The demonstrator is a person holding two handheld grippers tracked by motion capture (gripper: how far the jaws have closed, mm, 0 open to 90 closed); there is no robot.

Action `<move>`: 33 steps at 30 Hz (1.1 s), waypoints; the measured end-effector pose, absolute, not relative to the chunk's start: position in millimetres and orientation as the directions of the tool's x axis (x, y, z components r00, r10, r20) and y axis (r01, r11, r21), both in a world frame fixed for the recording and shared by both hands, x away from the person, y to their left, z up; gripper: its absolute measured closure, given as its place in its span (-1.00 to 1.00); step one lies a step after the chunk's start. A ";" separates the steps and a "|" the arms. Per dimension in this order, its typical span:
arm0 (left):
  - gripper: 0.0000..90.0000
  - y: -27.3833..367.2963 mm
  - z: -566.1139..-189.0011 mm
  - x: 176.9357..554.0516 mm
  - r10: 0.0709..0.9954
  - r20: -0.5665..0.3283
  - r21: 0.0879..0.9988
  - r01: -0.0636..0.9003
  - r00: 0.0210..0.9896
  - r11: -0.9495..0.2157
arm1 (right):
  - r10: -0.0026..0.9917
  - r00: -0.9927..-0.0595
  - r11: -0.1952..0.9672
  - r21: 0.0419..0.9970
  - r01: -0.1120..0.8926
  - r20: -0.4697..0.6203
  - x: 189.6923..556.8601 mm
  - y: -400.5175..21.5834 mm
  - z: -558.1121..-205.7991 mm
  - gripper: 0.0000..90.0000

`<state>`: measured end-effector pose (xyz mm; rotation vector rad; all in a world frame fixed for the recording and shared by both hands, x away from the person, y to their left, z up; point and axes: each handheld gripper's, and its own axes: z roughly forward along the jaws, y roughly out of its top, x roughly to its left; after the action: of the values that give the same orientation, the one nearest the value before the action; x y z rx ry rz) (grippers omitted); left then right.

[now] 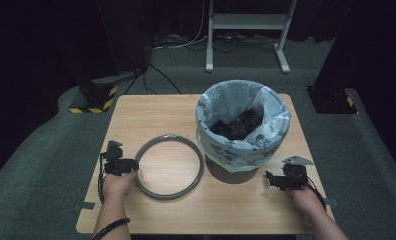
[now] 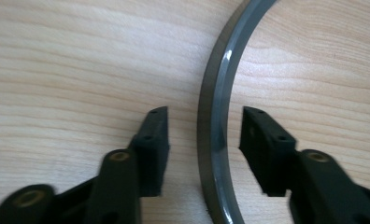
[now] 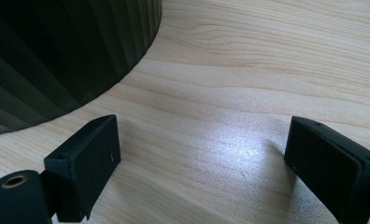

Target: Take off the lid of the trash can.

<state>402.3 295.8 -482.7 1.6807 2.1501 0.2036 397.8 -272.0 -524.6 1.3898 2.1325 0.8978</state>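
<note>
With the left gripper straddling the grey ring on the worktop, jaws open and clear of it, the next move likely calls for closing on the rim.

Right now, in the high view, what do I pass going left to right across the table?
Left gripper → grey ring → lined bin → right gripper.

Wooden table: grey ring, lined bin.
</note>
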 end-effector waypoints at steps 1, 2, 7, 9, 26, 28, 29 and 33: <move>0.02 295.8 -482.7 402.3 0.955 -0.222 0.354 0.897 -0.195 0.266 | 0.917 -0.399 0.285 0.721 0.632 -0.012 397.8 -272.0 -524.6 -0.77; 0.02 294.7 -482.1 401.7 0.961 -0.205 0.358 0.900 -0.184 0.248 | 0.917 -0.399 0.284 0.721 0.632 -0.011 397.8 -272.0 -524.6 -0.77; -0.21 287.8 -479.9 396.5 0.980 -0.151 0.408 0.894 -0.132 0.183 | 0.917 -0.399 0.284 0.721 0.632 -0.012 397.8 -271.9 -524.6 -0.77; -0.25 286.8 -479.2 395.4 0.980 -0.152 0.423 0.888 -0.125 0.179 | 0.917 -0.399 0.284 0.721 0.632 -0.012 397.7 -271.9 -524.6 -0.77; -0.53 241.3 -474.9 375.7 0.977 -0.153 0.646 0.763 0.149 -0.015 | 0.918 -0.396 0.283 0.721 0.632 -0.014 397.5 -271.9 -524.6 -0.77; -0.56 235.7 -473.6 373.6 0.968 -0.176 0.662 0.749 0.176 -0.016 | 0.919 -0.395 0.282 0.721 0.633 -0.013 397.4 -271.7 -524.5 -0.77; -0.60 232.5 -472.7 372.6 0.965 -0.184 0.673 0.739 0.189 -0.016 | 0.919 -0.395 0.282 0.721 0.633 -0.013 397.4 -271.7 -524.5 -0.77; -0.63 218.0 -471.9 368.6 0.950 -0.194 0.705 0.709 0.246 -0.040 | 0.919 -0.395 0.283 0.721 0.632 -0.014 397.4 -271.8 -524.6 -0.77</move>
<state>368.6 218.0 -471.9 1.8071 1.5221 0.4295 397.4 -271.8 -524.6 1.3924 2.1283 0.8952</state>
